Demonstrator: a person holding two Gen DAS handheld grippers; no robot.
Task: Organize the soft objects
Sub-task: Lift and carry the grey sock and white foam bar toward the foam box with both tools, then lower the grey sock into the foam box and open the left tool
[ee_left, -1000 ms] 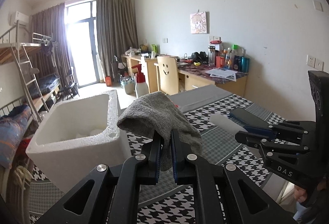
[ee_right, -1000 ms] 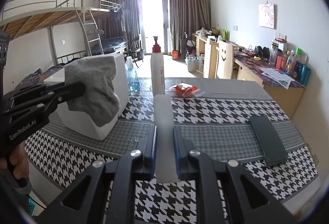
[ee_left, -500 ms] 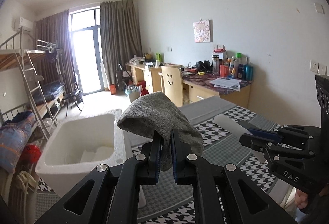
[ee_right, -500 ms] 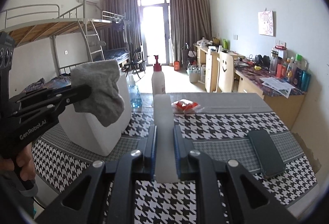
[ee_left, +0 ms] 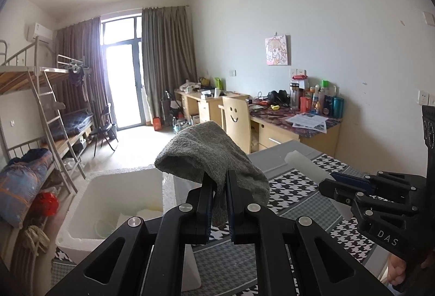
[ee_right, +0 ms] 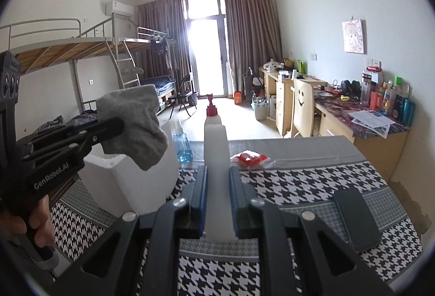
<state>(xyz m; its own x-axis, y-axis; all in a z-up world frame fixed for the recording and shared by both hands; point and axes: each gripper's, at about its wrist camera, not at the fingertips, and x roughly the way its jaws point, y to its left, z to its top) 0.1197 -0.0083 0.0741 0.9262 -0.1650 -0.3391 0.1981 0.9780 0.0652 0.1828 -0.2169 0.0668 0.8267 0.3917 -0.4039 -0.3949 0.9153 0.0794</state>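
Our left gripper (ee_left: 218, 184) pinches a grey knitted sock (ee_left: 206, 157); right gripper (ee_right: 218, 181) clamps a white foam strip (ee_right: 216, 160); open white foam box (ee_left: 114, 203) below-left of the left jaws.

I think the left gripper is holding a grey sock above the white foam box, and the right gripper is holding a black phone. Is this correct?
Not quite. The left gripper does hold the grey sock above the white foam box, but the right gripper is shut on a white foam strip, as the right wrist view shows. The black phone lies on the houndstooth tablecloth.
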